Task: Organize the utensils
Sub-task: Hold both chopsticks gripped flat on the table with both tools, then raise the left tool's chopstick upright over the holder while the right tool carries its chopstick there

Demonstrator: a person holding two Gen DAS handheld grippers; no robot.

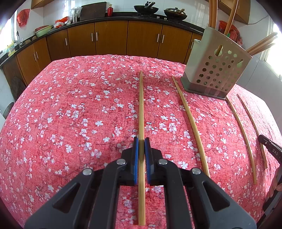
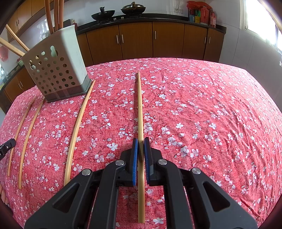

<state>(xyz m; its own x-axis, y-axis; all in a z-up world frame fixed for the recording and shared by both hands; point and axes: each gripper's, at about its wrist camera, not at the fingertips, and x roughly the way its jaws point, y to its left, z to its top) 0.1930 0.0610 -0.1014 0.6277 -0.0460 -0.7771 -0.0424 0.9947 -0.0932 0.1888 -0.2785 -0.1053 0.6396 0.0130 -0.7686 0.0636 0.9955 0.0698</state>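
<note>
Left gripper (image 1: 141,141): blue pads pinched onto a pale bamboo chopstick (image 1: 141,109) that runs toward 12 o'clock.
Right gripper (image 2: 141,141): blue pads clamped on another bamboo chopstick (image 2: 140,109), likewise toward 12 o'clock.
Loose chopsticks: three (image 1: 191,123) lie on the red floral tablecloth (image 1: 79,114).
Holder: grey perforated plastic utensil holder (image 1: 216,70) stands at 1 o'clock in the left view, wooden utensils inside.

Five loose chopsticks lie on the cloth — four (image 1: 141,114) (image 1: 191,126) (image 1: 242,135) (image 1: 253,126) in the left view, a fifth (image 2: 140,112) beyond — plus one perforated holder (image 1: 216,65) and two woks (image 1: 146,8) (image 1: 175,12).
</note>
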